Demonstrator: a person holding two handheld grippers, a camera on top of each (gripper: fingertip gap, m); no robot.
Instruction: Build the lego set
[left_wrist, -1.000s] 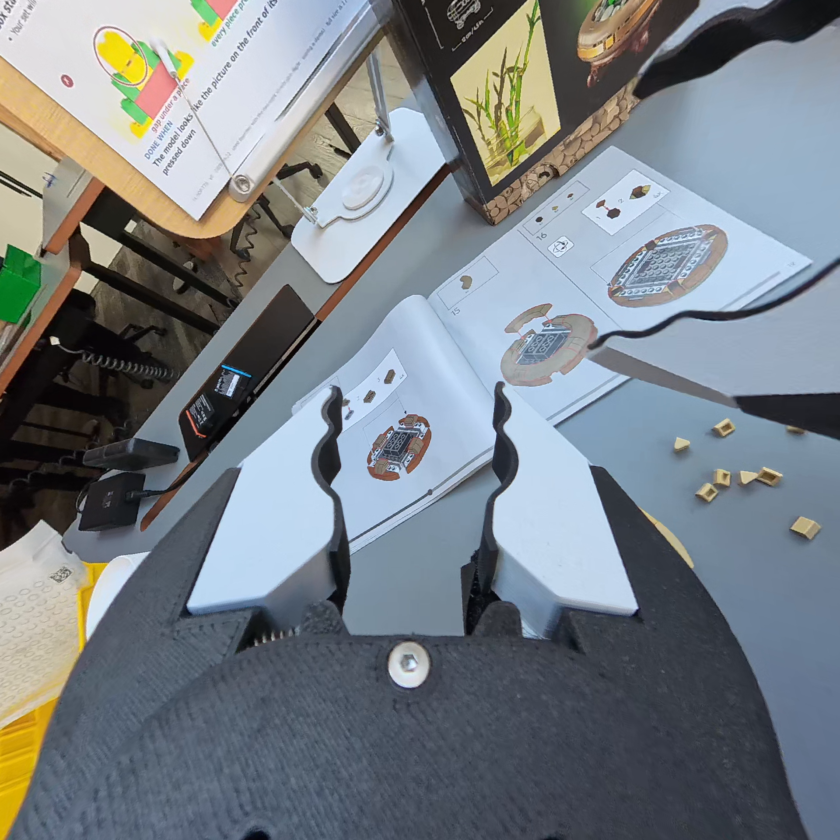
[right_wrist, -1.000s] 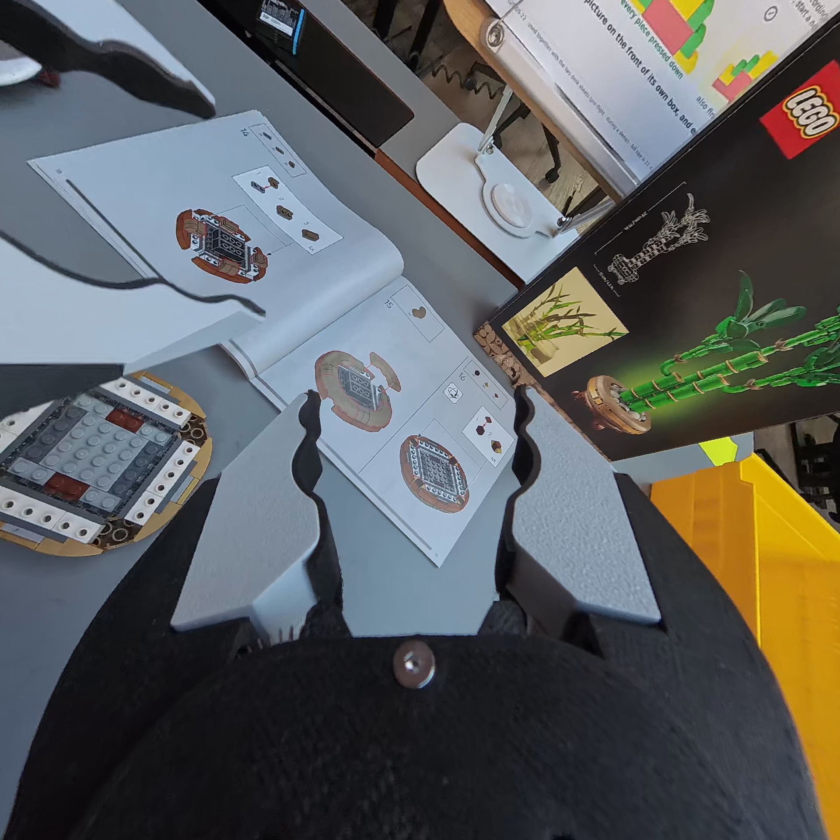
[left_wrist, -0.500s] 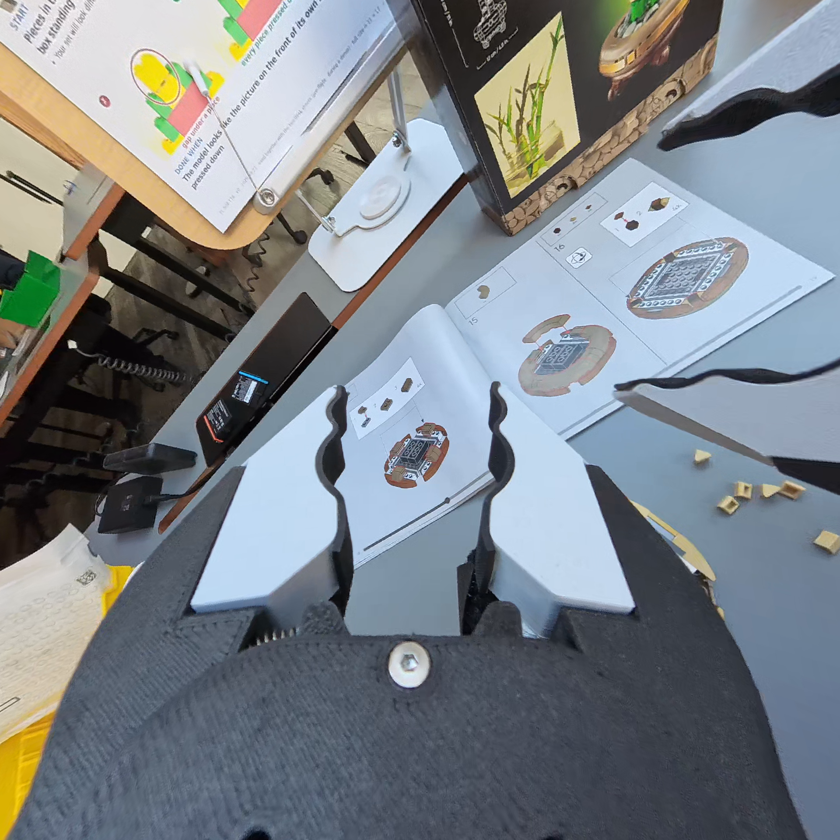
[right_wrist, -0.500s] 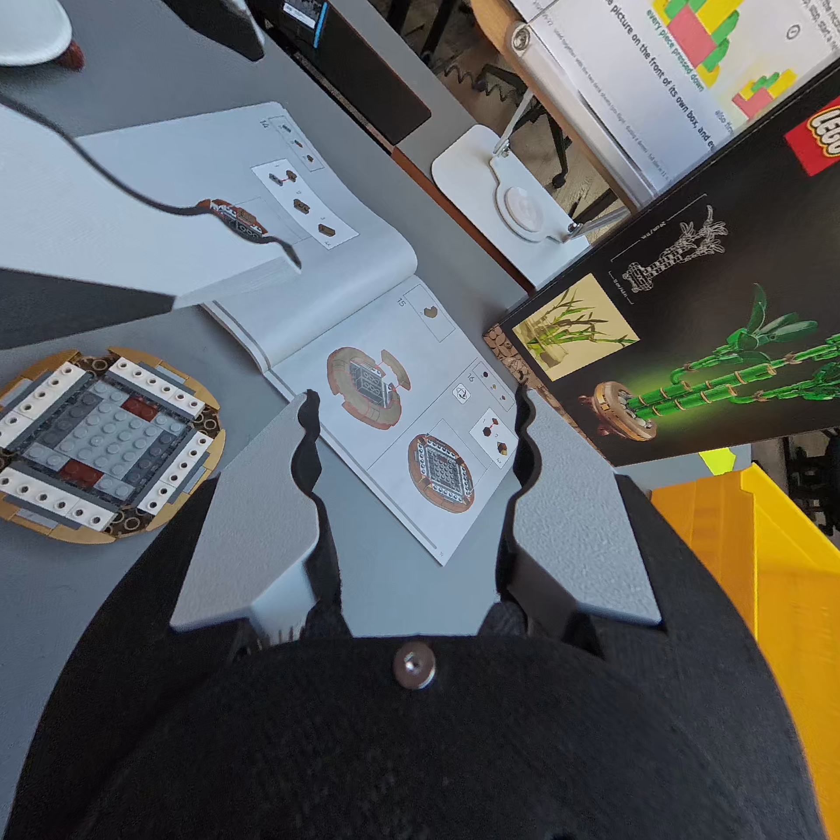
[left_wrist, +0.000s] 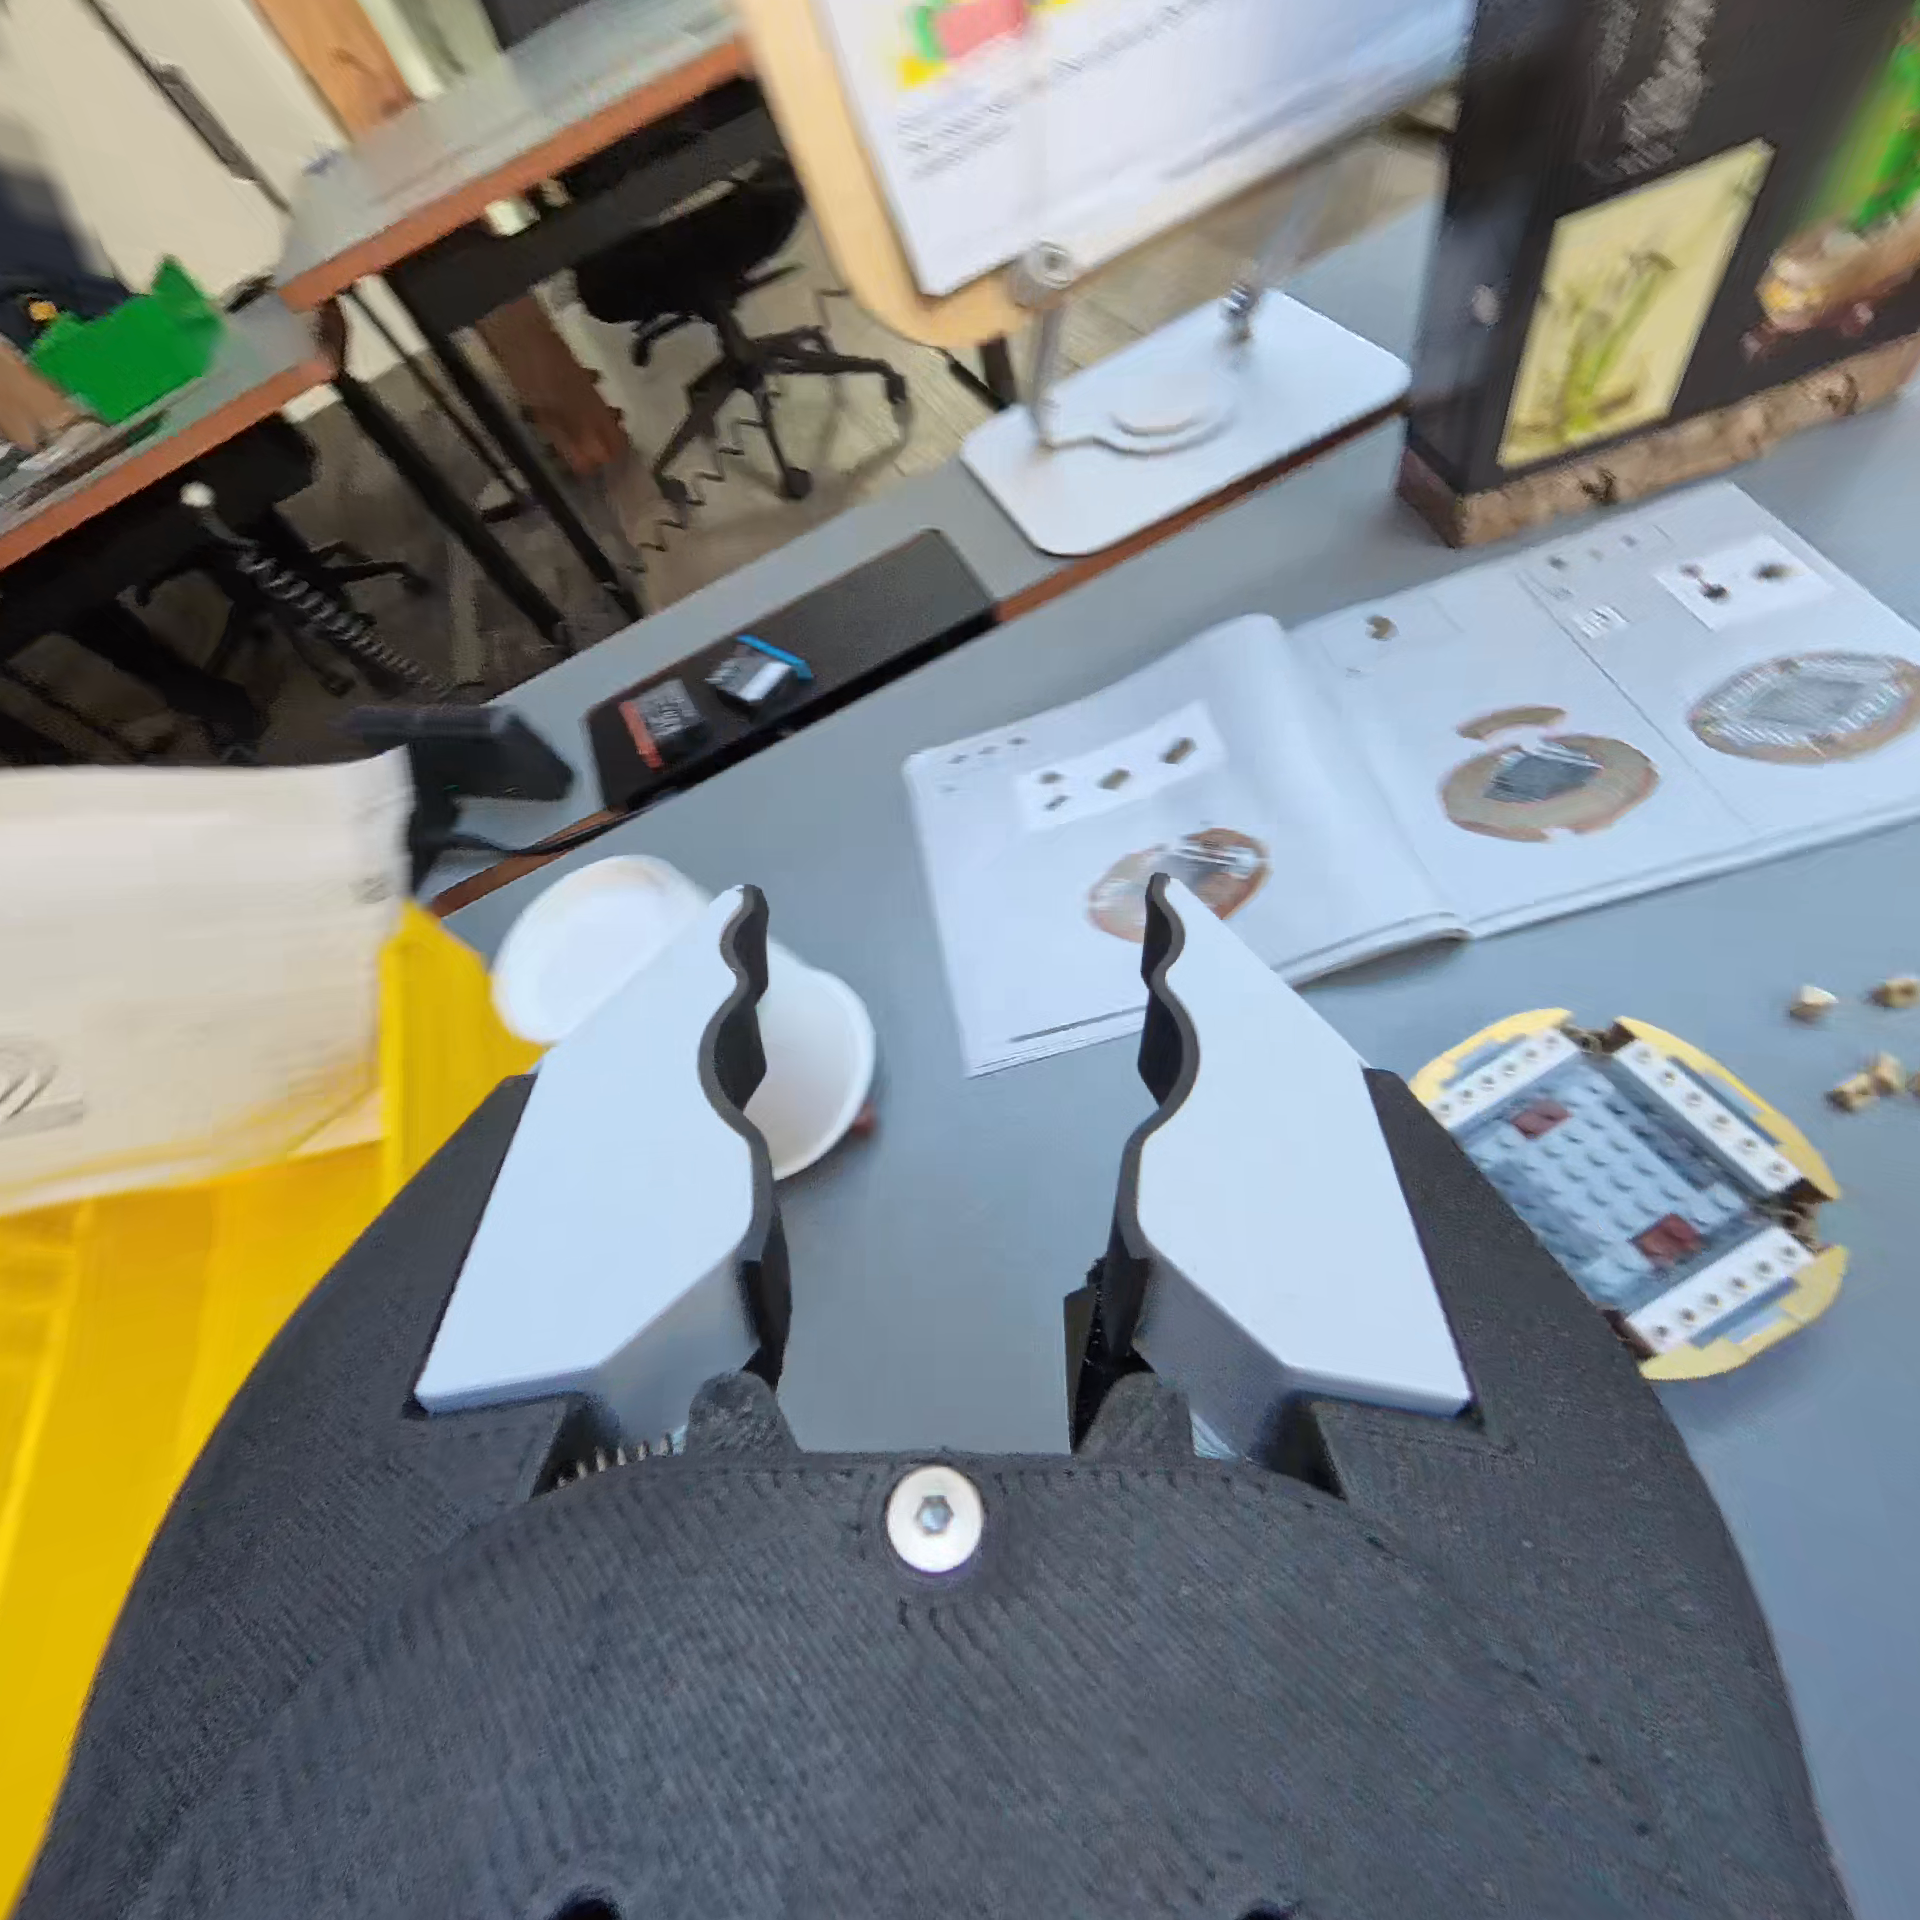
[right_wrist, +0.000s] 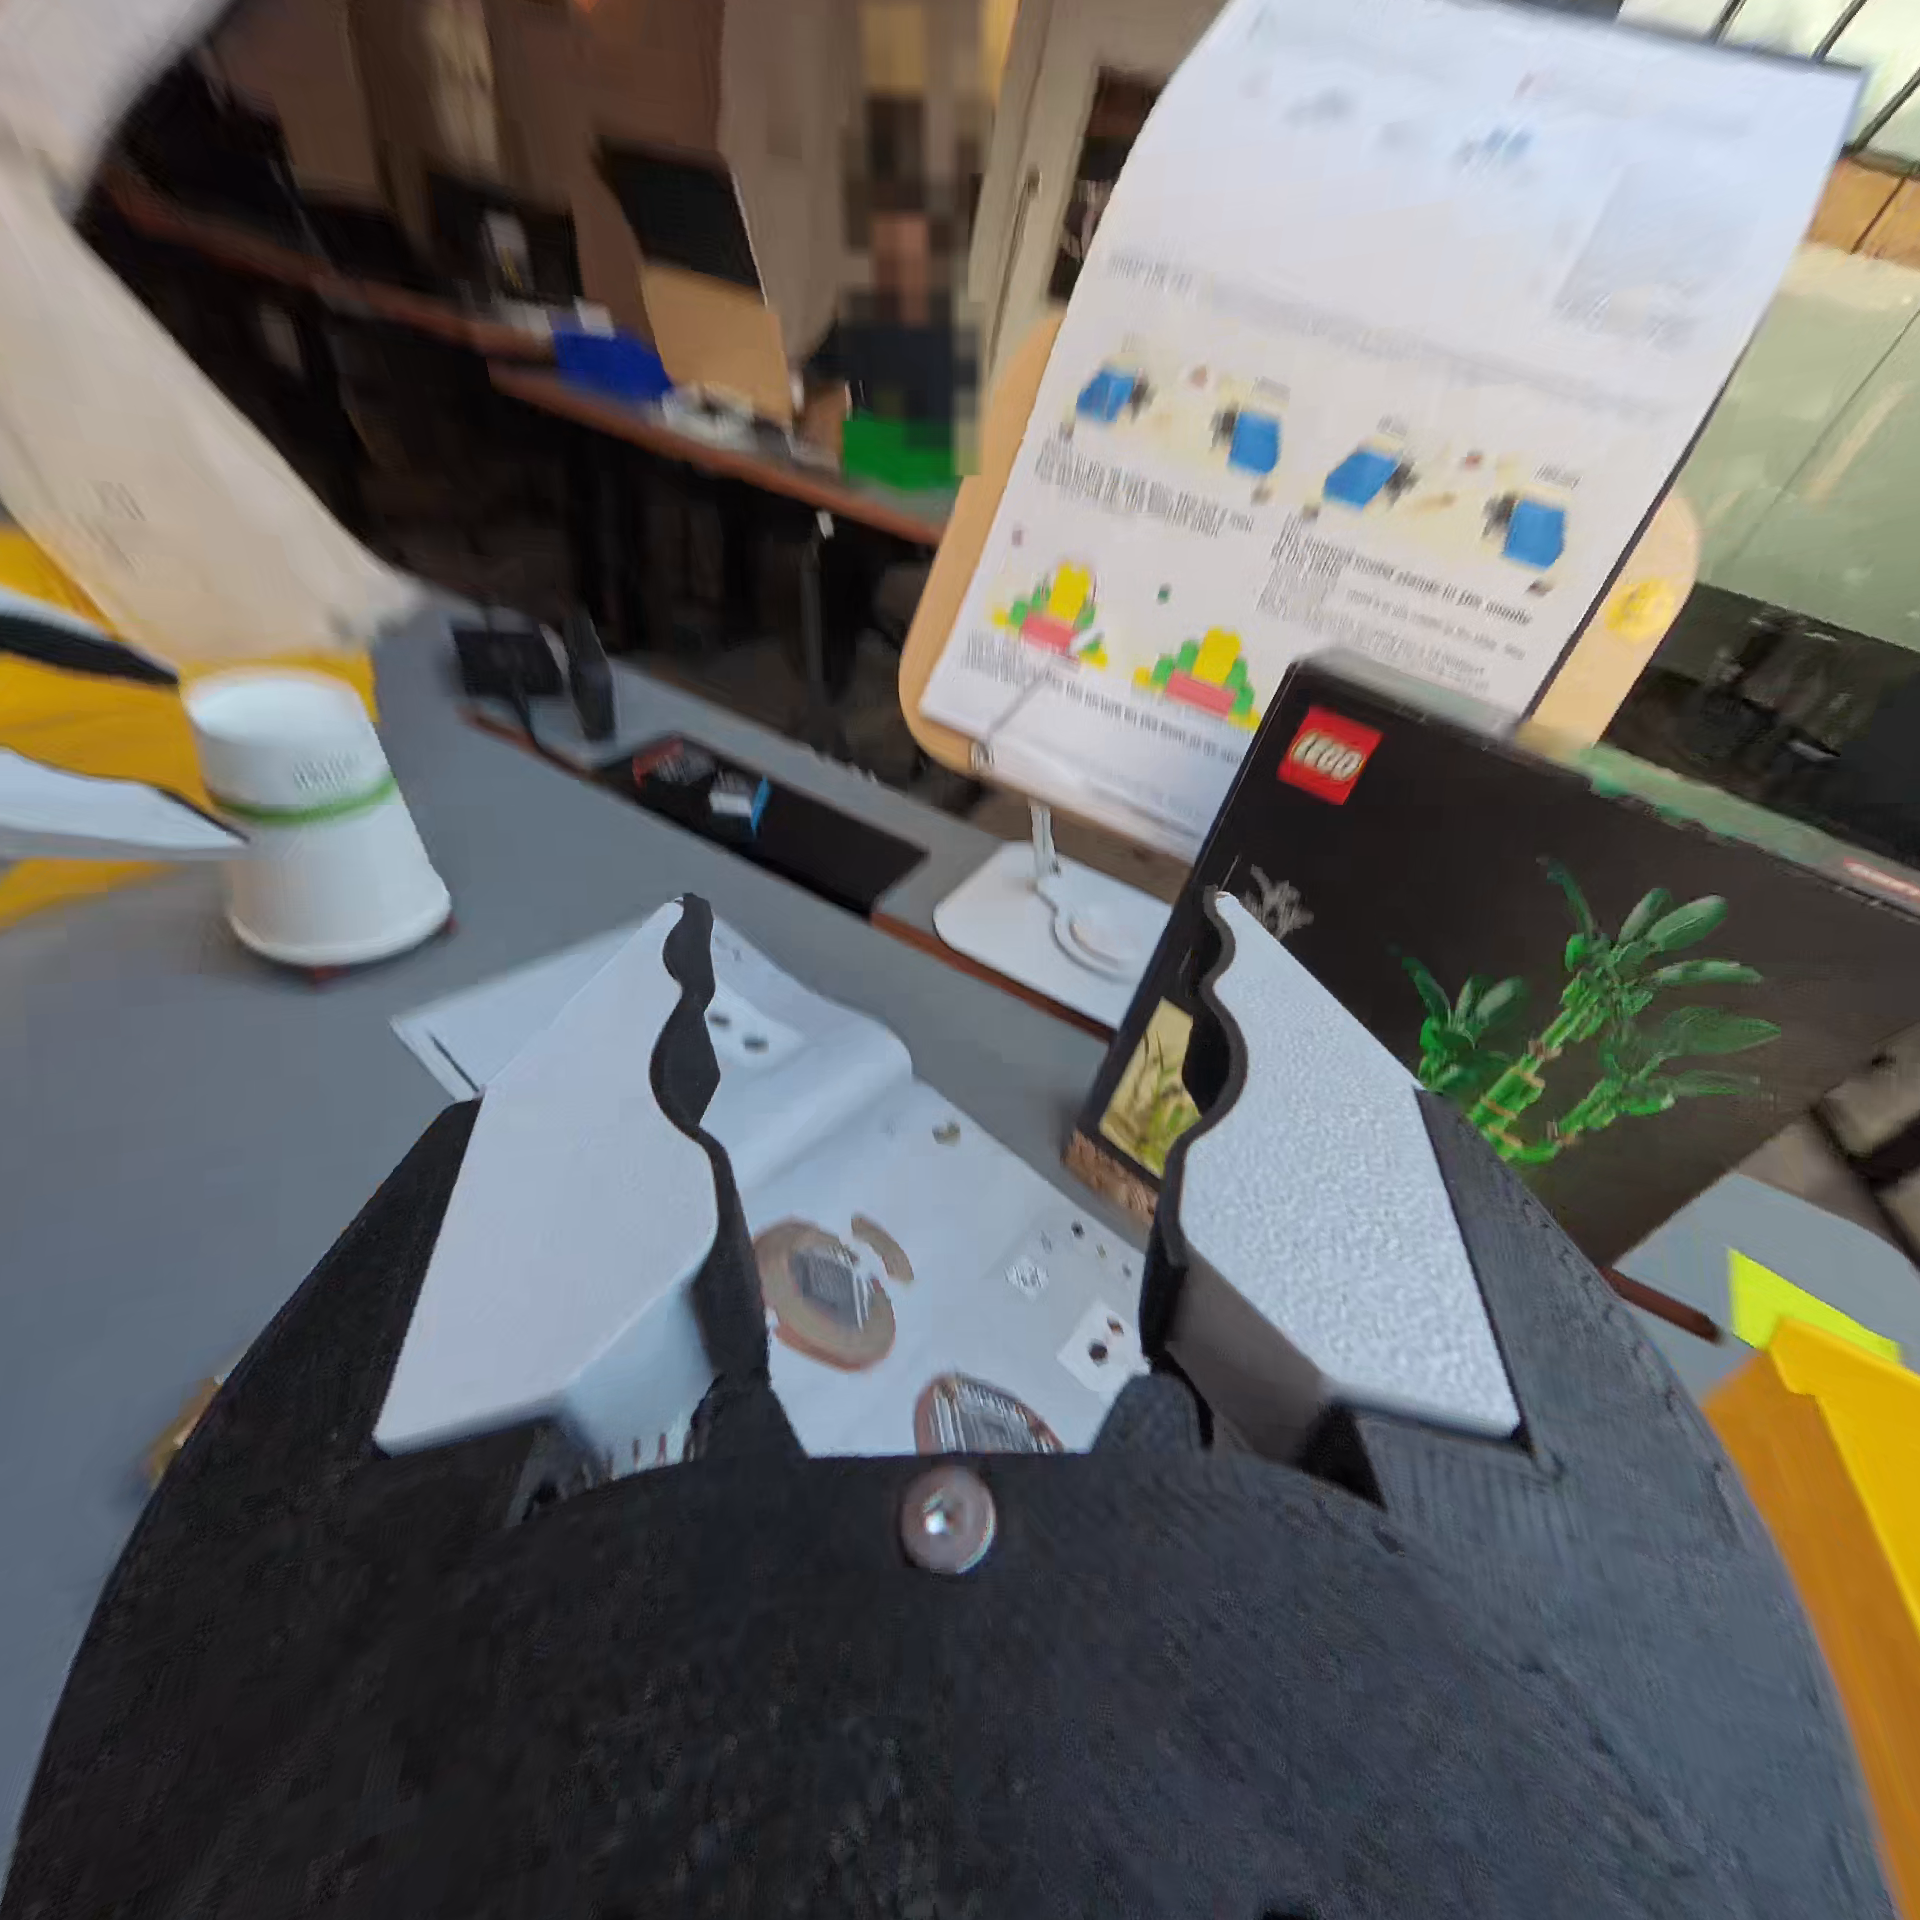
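Both grippers have swung up off the booklet since half a second ago, and the views now blur across the room. The left gripper (left_wrist: 954, 914) has its jaws spread wide with nothing between them; the right gripper (right_wrist: 956, 914) likewise, wide apart and empty. The right one, which a moment ago crossed the left wrist view, is out of it now.

That looks like a reset between steps, not a placement. The round base build (left_wrist: 1631, 1184) sits untouched toward the counter's right side, its studded grey centre bare, and the loose tan pieces (left_wrist: 1860, 1049) lie scattered just beyond it (none picked up yet).

The open instruction booklet (left_wrist: 1351, 800) lies flat mid-counter, with the boxed set (right_wrist: 1538, 997) standing behind it at the far edge. An upturned white cup (left_wrist: 727, 997) sits just under the left gripper's left jaw, near a yellow bin (left_wrist: 208, 1299) at the counter's left edge: something to clear on the way down.
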